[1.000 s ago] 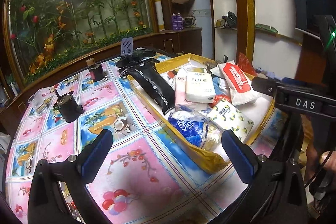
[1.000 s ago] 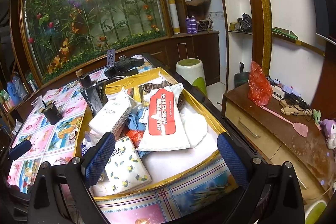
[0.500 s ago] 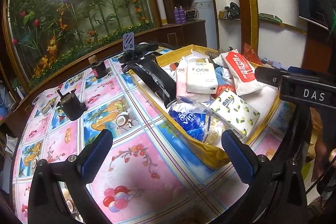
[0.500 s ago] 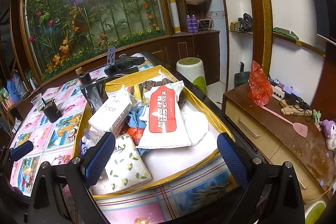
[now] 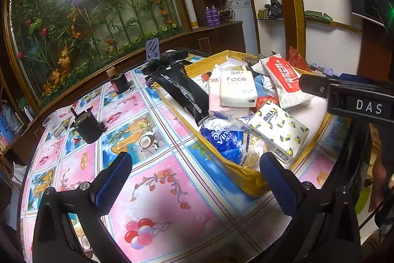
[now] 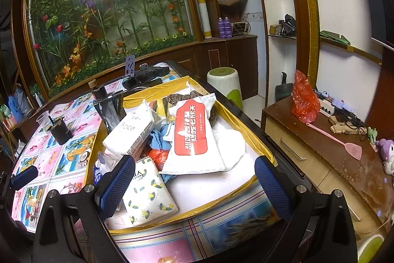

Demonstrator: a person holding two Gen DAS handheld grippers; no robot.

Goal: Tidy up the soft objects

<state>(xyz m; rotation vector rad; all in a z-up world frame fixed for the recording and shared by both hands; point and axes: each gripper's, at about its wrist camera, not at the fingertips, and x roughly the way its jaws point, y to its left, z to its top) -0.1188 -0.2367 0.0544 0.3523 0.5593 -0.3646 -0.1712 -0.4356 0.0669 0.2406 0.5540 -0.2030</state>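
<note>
Change since earlier frames: your left gripper (image 5: 194, 176) has kept edging along the patterned tablecloth (image 5: 157, 191); in its view the yellow tray (image 5: 243, 176) now sits lower right of centre, less of it in view than before. Right view matches the earlier one almost exactly.
Left gripper: released, jaws wide apart, nothing between them, over the tablecloth just left of the tray's near corner.
Right gripper: your right gripper (image 6: 194, 181) is released, jaws wide, hovering over the tray's near edge, grasping nothing.
Tray contents: white "Face" tissue pack (image 6: 129, 134) centre left; lemon-print tissue pack (image 6: 147, 194) lower centre, beside your left fingertip; red-and-white wipes pouch (image 6: 190, 137) centre, lying on a white cloth (image 6: 231, 144); blue cloth (image 6: 157, 139) and red item (image 6: 158, 155) between the packs; blue-printed plastic bag (image 5: 224, 142) at the near corner.
Tray rim: black packet (image 5: 184, 93) lies across the tray's left edge.
Off tray: black cup (image 5: 87, 125), left of frame.
</note>
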